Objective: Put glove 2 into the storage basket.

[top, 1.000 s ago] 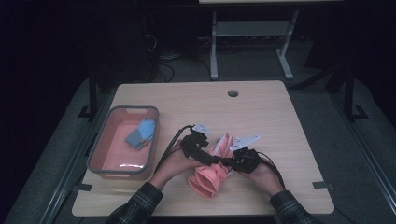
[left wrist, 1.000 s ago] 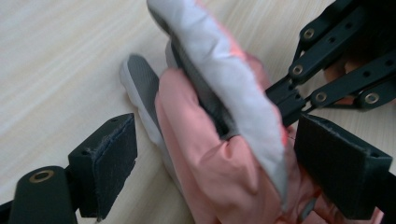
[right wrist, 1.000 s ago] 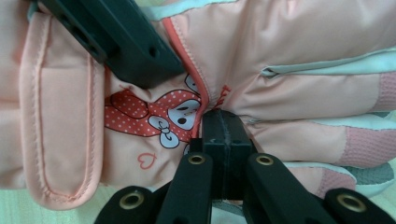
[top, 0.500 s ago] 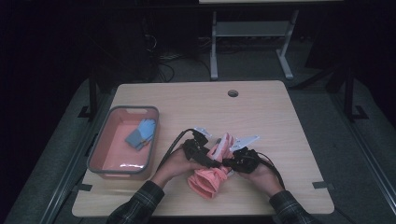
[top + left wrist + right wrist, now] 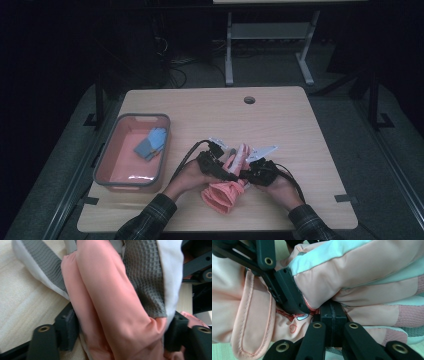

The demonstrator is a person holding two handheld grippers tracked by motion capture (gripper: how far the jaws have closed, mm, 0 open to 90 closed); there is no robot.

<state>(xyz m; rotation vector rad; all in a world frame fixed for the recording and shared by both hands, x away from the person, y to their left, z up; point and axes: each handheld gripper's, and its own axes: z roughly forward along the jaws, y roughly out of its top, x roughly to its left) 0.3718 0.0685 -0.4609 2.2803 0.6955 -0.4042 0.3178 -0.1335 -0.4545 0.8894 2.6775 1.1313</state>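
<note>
Change since earlier frame: the left tongs have just been closing, with the pink glove between the jaws; in the high view they are now sitting slightly lower against the glove than a second ago. The glove, the right tongs and the tray are lying where they were.
Left tongs: in the left gripper view the two black jaws are flanking a pink glove finger at lower left and lower right of the frame, the pads touching the fabric on both sides; grasping the glove.
Right tongs: clenched tight, pinching a fold of the pink glove at the lower centre of the right gripper view; the other tongs' jaw is showing at upper left of that frame, pressing into the same glove.
Pink glove: lying on the surface at lower centre of the high view, between the two hands, cuff opening toward the bottom edge, fingers pointing up-frame; grey waffle-textured palm patches and pale trim are showing in the gripper views.
Container: a pink tray with a grey rim, sitting at the left of the surface, well apart from the glove.
Contents of tray: one blue glove, lying in the upper right part of the tray.
Hands: both are coming in from the bottom edge, plaid sleeves showing.
</note>
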